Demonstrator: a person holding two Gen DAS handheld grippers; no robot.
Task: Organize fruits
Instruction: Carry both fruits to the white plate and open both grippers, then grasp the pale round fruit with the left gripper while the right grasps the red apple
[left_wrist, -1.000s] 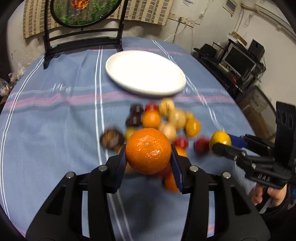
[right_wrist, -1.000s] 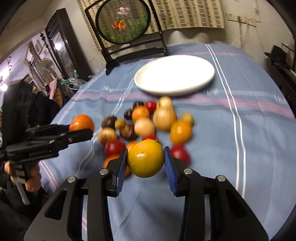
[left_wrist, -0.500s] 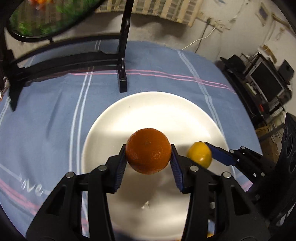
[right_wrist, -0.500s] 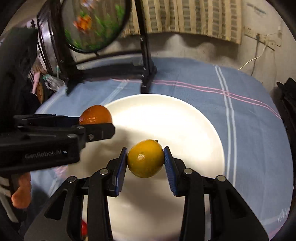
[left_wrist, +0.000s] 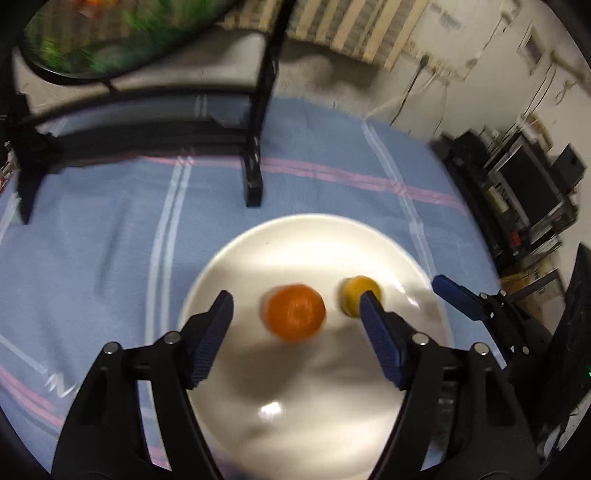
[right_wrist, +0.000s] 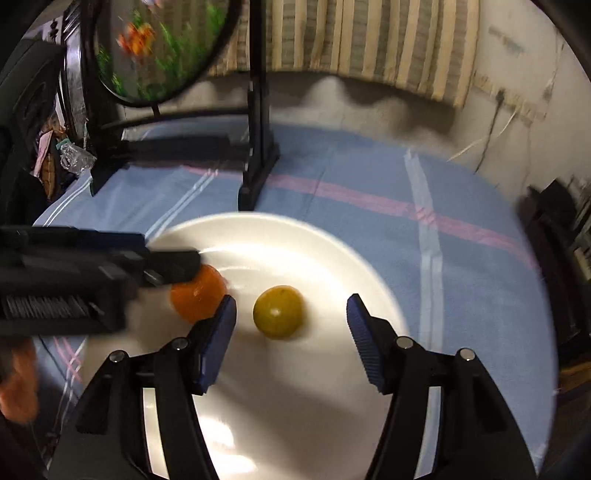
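Both grippers are over the white plate (left_wrist: 388, 254), both spread apart with nothing pinched.

Left gripper (left_wrist: 297, 308): jaws have just been opening, blue pads now wide apart. The orange (left_wrist: 295, 312) sits between them on the plate, touching neither pad — it looks blurred in the left wrist view. From the right wrist view the same orange (right_wrist: 195, 295) is partly hidden behind the left gripper's black body.

Right gripper (right_wrist: 291, 314): jaws have just been opening too, though spread less wide than the left. The yellow citrus fruit (right_wrist: 279, 312) lies on the plate between the pads, closer to the left-hand pad but clear of both. In the left wrist view it (left_wrist: 356, 295) sits just right of the orange, near it, partly behind the left gripper's pad.

Plate rests on a blue tablecloth with pink and white stripes (left_wrist: 110, 240). Just beyond the plate's far rim stands the foot of a black stand (right_wrist: 258, 162) carrying a round decorated panel (right_wrist: 159, 48) — green and orange pattern, too blurred to read. Striped cloth (right_wrist: 369, 40) hangs along the wall behind.
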